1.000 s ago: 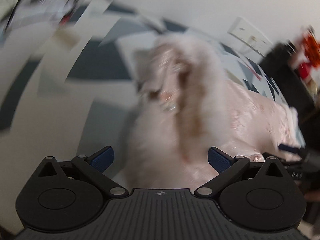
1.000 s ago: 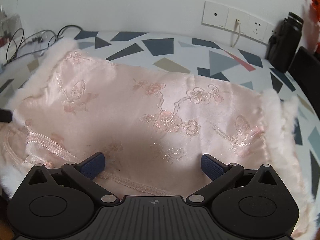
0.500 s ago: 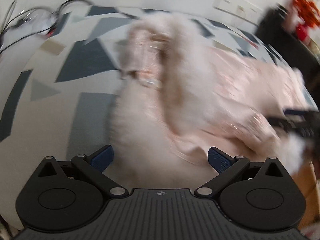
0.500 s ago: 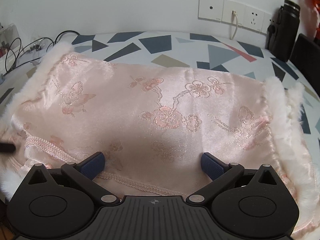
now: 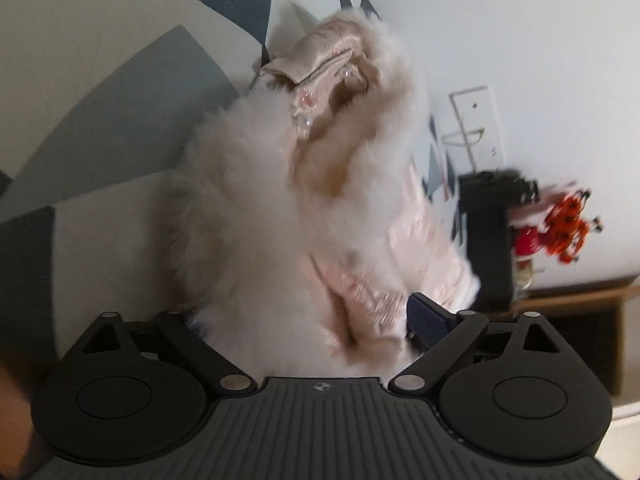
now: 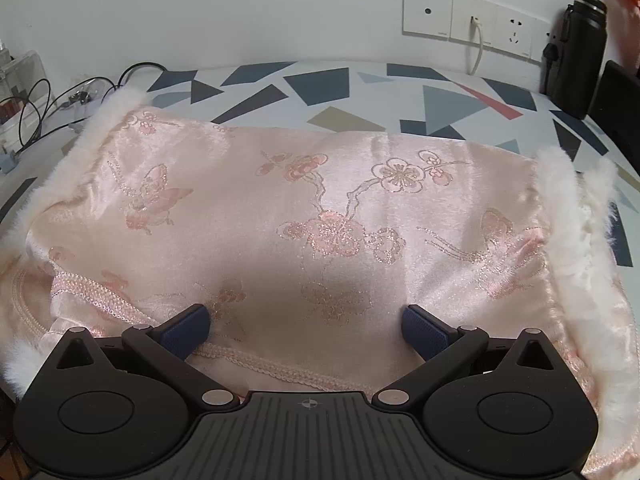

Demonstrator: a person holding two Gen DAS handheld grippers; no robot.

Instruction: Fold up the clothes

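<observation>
The left tool (image 5: 316, 320) has its jaws set wide, and they have just been drawing in a little; a bundle of white fur and pink satin fills the gap between them. Its right blue pad (image 5: 426, 316) sits against the satin edge, while the left pad is hidden behind the fur, so whether the pads are pressing on the cloth cannot be told. The right tool (image 6: 306, 328) hangs with its jaws spread, both blue pads just above the cloth and nothing caught between them.

The pink garment (image 6: 320, 216) lies spread across the patterned tabletop (image 6: 320, 84), filling most of the right wrist view. It is glossy pale pink satin embroidered with plum blossoms on a branch and butterflies in darker pink and glittery thread. White fur trim (image 6: 560, 200) edges it at both ends, and a braided pink cord border (image 6: 280, 368) runs along the near edge just in front of the right tool. In the left wrist view the same garment (image 5: 328, 80) is bunched and rumpled, its fur lining thick and fluffy, with a satin collar and small pearl-like fastenings at the top. That view is tilted and somewhat blurred.

Beyond the cloth stand a black bottle (image 6: 576, 48) and wall sockets (image 6: 472, 20).
</observation>
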